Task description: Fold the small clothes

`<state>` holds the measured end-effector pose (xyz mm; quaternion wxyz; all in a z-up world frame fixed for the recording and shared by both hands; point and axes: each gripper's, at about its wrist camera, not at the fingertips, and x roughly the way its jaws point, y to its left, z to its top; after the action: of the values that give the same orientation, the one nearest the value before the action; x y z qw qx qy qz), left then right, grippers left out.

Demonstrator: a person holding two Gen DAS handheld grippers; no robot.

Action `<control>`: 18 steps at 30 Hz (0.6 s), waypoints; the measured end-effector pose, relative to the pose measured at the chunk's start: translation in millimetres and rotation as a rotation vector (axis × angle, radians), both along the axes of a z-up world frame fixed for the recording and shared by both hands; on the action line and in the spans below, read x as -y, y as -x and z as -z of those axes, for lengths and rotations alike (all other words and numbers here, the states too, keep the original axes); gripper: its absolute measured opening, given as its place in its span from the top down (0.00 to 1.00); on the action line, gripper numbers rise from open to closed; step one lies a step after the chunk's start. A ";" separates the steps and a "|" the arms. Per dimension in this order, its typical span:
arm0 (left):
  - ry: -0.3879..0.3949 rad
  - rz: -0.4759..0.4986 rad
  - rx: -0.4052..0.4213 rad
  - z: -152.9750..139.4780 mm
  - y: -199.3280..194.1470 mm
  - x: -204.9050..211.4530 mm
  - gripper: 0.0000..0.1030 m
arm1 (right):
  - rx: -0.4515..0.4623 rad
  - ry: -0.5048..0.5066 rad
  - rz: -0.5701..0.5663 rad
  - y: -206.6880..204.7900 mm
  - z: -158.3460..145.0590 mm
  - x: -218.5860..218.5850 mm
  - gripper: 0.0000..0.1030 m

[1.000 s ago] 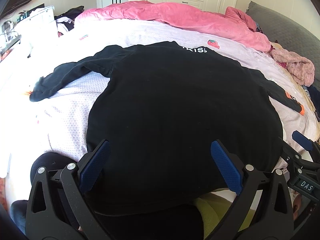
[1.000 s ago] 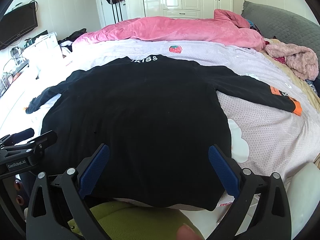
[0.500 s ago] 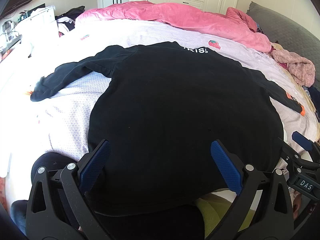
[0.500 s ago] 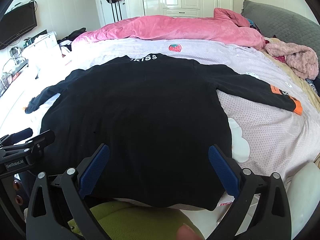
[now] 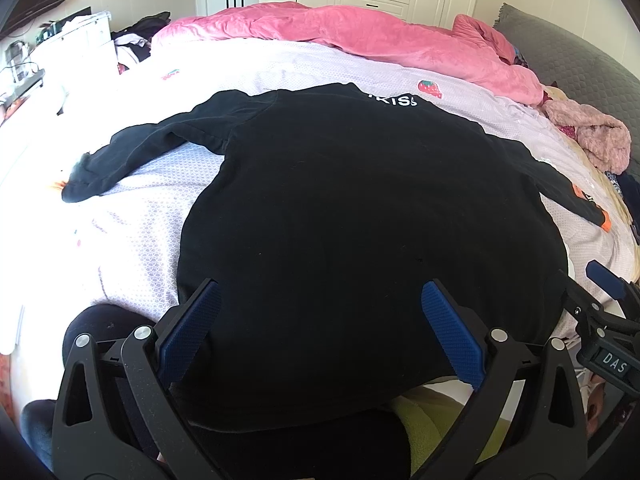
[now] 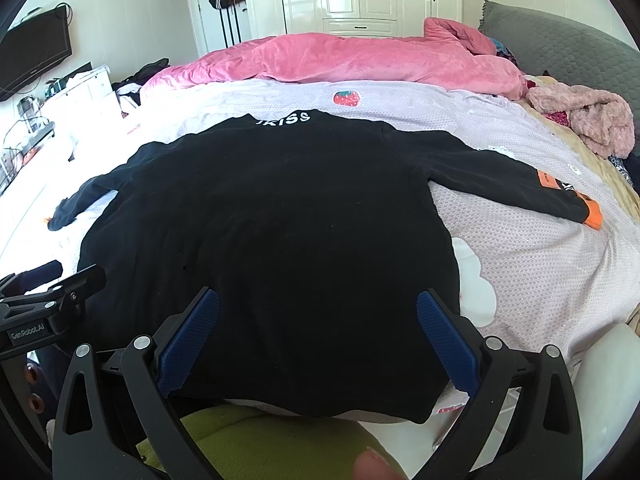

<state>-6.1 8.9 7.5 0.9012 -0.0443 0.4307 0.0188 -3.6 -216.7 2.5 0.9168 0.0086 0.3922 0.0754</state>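
Observation:
A black long-sleeved top (image 5: 360, 216) (image 6: 272, 232) lies flat on the bed with both sleeves spread out and white lettering at the collar (image 6: 285, 118). Its right cuff (image 6: 592, 214) is orange. My left gripper (image 5: 318, 320) hangs open above the hem's left half, nothing between its blue pads. Over the hem's right half my right gripper (image 6: 318, 320) is open as well and holds nothing. Each gripper shows at the edge of the other's view.
The bed has a pale lilac sheet (image 6: 540, 272) with a strawberry print. A pink quilt (image 6: 360, 60) is heaped at the far side and a pink fluffy garment (image 6: 592, 116) lies by the grey headboard (image 6: 560, 44). White wardrobes stand behind. A green-clad leg (image 6: 256, 448) is below the hem.
Both views have shifted very slightly; the top and both open grippers stay as they were.

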 end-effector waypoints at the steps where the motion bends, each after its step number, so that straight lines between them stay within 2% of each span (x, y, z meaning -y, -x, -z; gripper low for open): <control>1: 0.001 -0.001 -0.001 0.1 -0.1 -0.5 0.08 | 0.003 0.001 0.002 -0.5 -0.2 0.7 0.04; 18: 0.010 -0.019 0.016 -1.4 -7.0 -15.3 0.08 | 0.054 0.002 0.025 -18.3 -6.2 7.7 0.04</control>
<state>0.9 24.1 8.9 0.9041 -0.0532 0.4232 0.0249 14.7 -224.5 8.8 0.9279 0.0104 0.3672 0.0635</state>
